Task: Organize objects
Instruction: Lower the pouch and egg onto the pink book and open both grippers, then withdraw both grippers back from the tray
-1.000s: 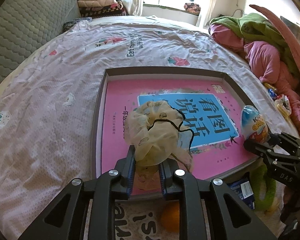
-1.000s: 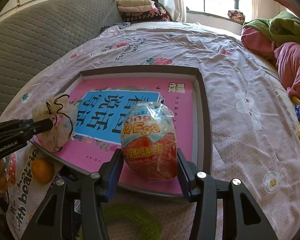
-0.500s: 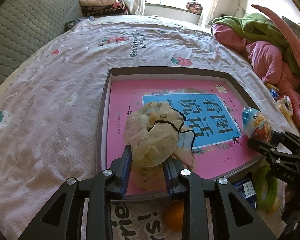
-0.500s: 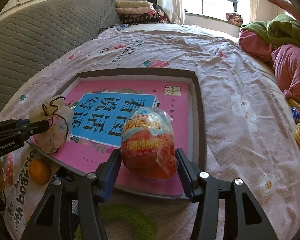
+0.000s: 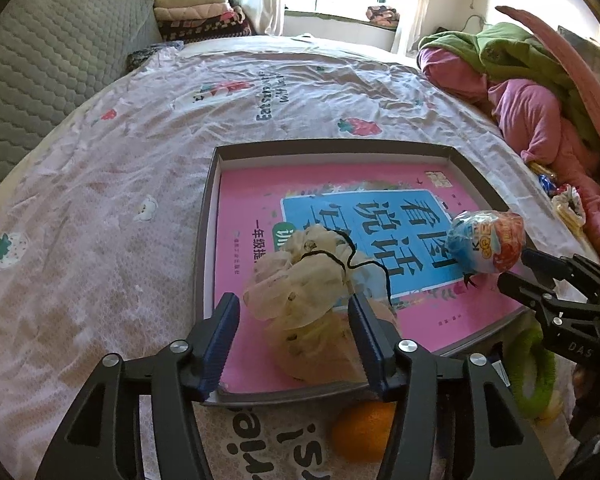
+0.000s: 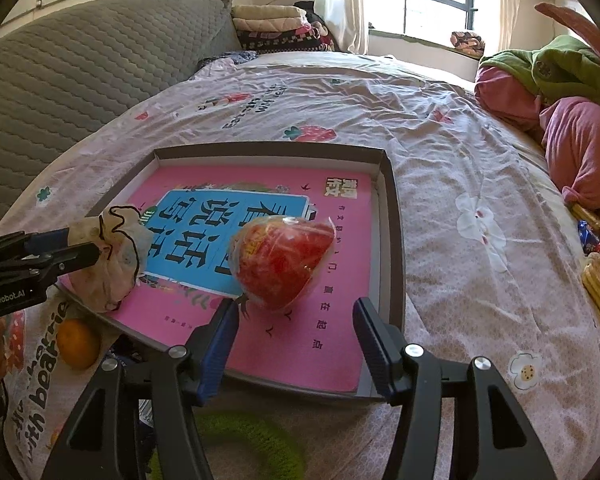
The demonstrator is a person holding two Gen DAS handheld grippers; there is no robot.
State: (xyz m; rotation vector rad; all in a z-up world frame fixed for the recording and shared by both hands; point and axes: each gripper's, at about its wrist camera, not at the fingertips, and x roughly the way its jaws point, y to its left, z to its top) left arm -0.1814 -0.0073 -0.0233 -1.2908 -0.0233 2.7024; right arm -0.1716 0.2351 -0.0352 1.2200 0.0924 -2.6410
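Both my grippers hang over the near edge of the shallow grey tray (image 5: 206,240), which lies on the bedsheet (image 5: 100,200) with a pink book (image 5: 252,188) flat in its bottom. My left gripper (image 5: 294,332) has its jaws spread wide; the cream mesh pouch (image 5: 300,292) with its black drawstring sits on the book between them, and I cannot tell whether the right-hand pad brushes it. My right gripper (image 6: 296,332) is likewise spread, and the wrapped toy egg (image 6: 284,260) lies on its side on the book just ahead of the fingertips, apart from them. I judge this to be the release step: both things are set down in the tray and nothing is pinched. The next move, I think, calls for drawing each gripper straight back without snagging the drawstring or nudging the egg, which looks ready to roll. The orange (image 6: 78,344) and the green ring (image 5: 532,372) wait outside the tray's near edge, likely next.
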